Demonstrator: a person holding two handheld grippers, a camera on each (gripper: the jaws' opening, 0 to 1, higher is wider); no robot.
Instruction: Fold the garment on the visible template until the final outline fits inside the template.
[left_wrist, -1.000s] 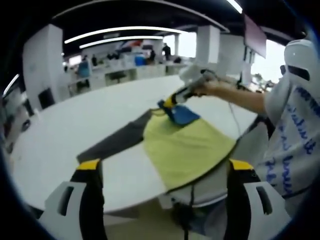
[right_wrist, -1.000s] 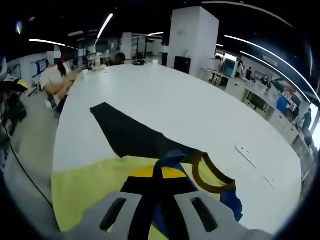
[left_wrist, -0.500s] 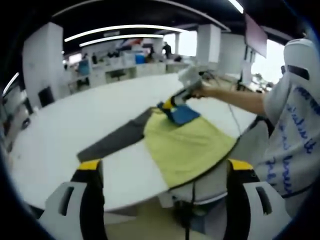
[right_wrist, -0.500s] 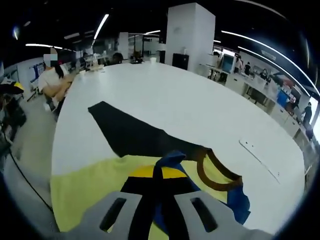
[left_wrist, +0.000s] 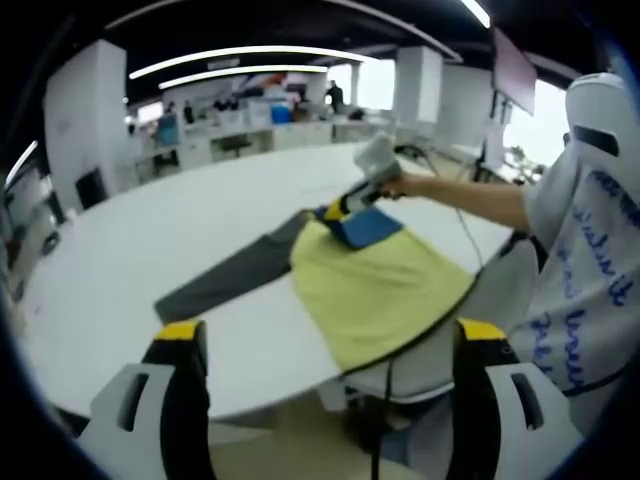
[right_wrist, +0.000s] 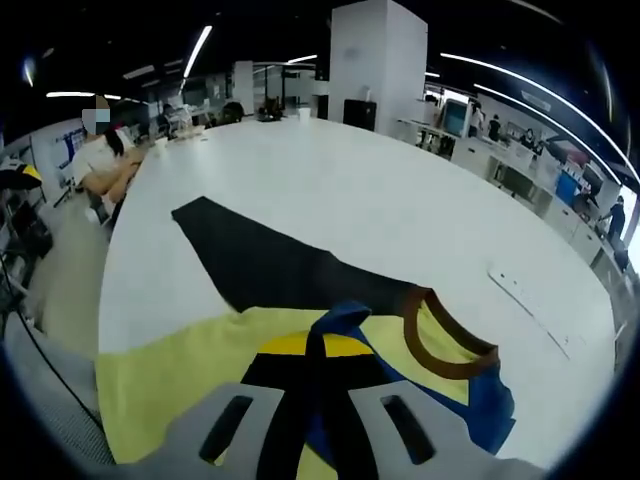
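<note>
The right gripper (right_wrist: 313, 352), pinching the blue shoulder near the brown collar (right_wrist: 446, 338), lifts the yellow garment (left_wrist: 375, 285) from the white table (left_wrist: 150, 240), while the left gripper (left_wrist: 325, 345), spread, should next take the hem.

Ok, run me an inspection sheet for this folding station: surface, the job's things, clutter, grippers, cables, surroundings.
Surface: large white table, mostly bare.
Job's things: yellow garment with a blue panel and brown collar, lying at the table's near edge, part hanging over it; dark sleeve spread flat on the table. No template outline can be made out.
Clutter: a flat pale strip on the table beyond the collar.
Grippers: right gripper shut on the garment's blue fabric near the collar; left gripper open, held off the table edge, holding nothing.
Cables: a dark cable hanging below the table edge.
Surroundings: open office with desks, pillars, ceiling lights; a seated person at the table's far side.
</note>
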